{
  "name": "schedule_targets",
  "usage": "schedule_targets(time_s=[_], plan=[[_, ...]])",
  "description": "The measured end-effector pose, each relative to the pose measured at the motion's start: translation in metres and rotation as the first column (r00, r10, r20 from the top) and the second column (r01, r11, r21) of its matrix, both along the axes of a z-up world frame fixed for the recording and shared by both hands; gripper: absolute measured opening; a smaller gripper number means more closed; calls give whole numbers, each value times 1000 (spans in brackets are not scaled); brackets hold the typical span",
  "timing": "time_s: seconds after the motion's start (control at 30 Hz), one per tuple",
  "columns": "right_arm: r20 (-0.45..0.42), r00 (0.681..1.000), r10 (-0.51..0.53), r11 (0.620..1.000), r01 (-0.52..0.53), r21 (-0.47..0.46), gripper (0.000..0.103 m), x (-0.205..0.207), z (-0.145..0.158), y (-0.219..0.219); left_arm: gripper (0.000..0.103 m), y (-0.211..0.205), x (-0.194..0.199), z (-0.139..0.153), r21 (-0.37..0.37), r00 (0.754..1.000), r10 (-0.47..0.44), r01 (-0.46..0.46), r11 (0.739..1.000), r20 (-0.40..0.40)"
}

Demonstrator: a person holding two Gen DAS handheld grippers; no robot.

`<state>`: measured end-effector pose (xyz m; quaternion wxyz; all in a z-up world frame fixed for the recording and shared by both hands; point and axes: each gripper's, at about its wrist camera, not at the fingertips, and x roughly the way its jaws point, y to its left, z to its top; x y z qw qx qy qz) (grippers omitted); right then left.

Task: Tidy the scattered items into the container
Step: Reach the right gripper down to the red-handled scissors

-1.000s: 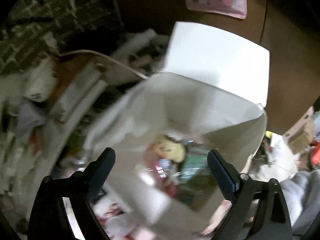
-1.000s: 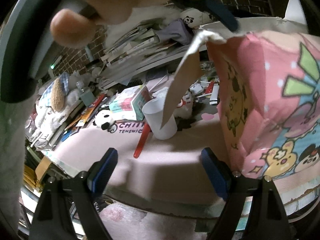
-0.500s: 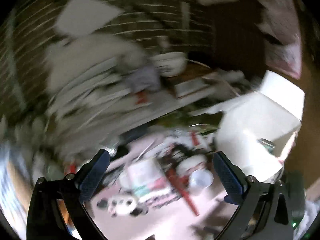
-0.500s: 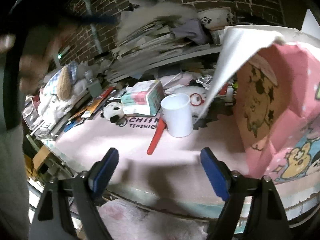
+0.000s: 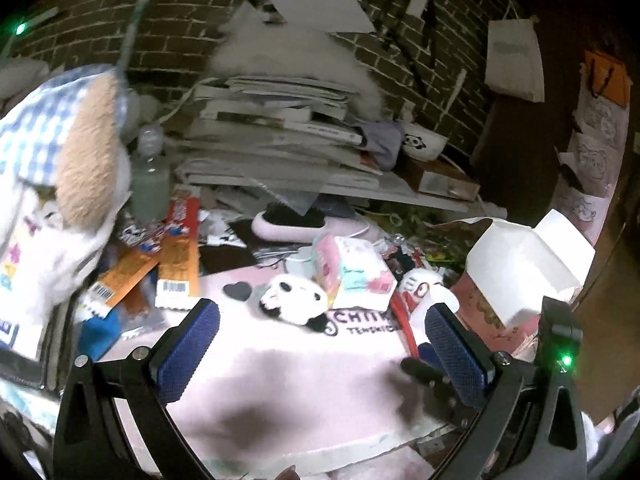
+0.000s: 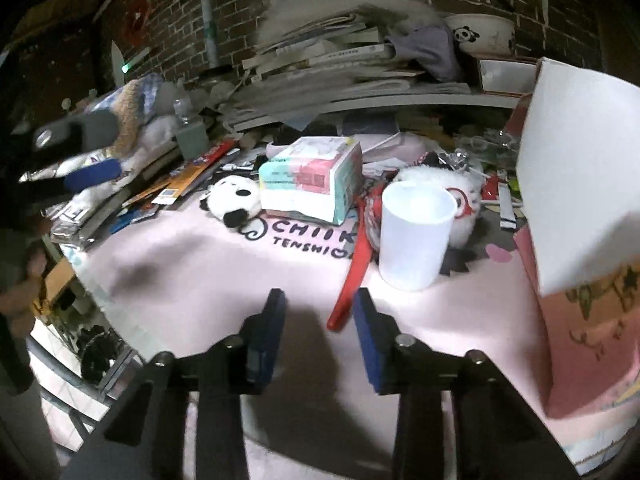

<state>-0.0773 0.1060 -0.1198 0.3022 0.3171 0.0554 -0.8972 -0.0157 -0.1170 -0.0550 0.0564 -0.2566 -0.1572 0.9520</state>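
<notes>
Left gripper [image 5: 320, 336] spread wide and empty above pink mat [image 5: 280, 380], right gripper [image 6: 318, 320] narrowed to a small gap, gripping nothing, just short of red stick [image 6: 354, 276] beside white cup [image 6: 414, 234]; pink bag [image 6: 588, 320] at right, open.

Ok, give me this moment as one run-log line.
left gripper: open, empty | right gripper: narrowed, empty, above mat | red stick: beside white cup | pink bag: right, open
</notes>
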Motion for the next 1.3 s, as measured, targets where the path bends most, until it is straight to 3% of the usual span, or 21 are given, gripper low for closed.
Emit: schedule_targets(time_s=[0.1,0.47,0.57,0.73,1.3], plan=[[-5,1000,7,1000,-7,6,14,-4,0,-3,103,-3,5,-2,10,1000,4,-4,1000,-3],[-5,1000,31,1000,-31,-3,10,6,-2,12,103,2,5,-5,23,1000,-10,10,1000,0],[15,999,46,999,-46,-10,10,15,-1,22,103,5,4,-5,21,1000,-14,14,1000,2],[-33,999,0,998,2,56,10,20,-2,21,103,9,3,-4,24,1000,-24,24,999,-1],[-52,997,-62,996,65,60,18,-17,-2,-7,103,2,7,-5,23,1000,-8,8,1000,-3]])
